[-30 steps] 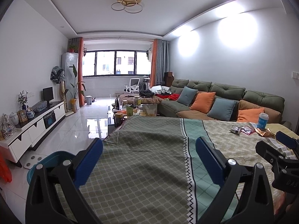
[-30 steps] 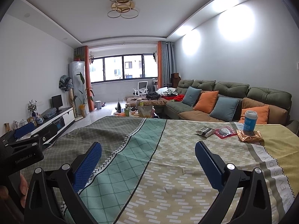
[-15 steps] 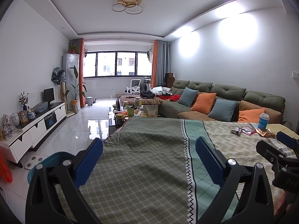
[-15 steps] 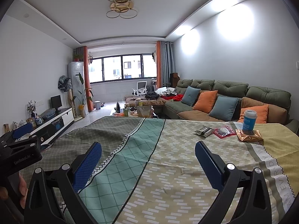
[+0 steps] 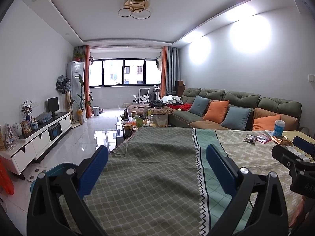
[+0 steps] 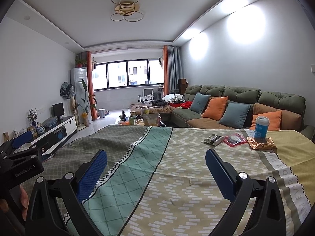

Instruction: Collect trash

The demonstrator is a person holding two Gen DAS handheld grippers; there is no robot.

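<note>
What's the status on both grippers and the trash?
Left gripper open, empty. Right gripper open, empty. Wrappers and cup untouched at the table's far right. Nothing in the way.

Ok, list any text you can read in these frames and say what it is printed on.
"GenRobot.AI": left tongs' body.
"M EVERYDAY", partly cut off: tablecloth border.
Blue cup: label too blurred to read.
Dark wrapper, red packet: print too small.
Right tongs' body: lettering illegible.
</note>
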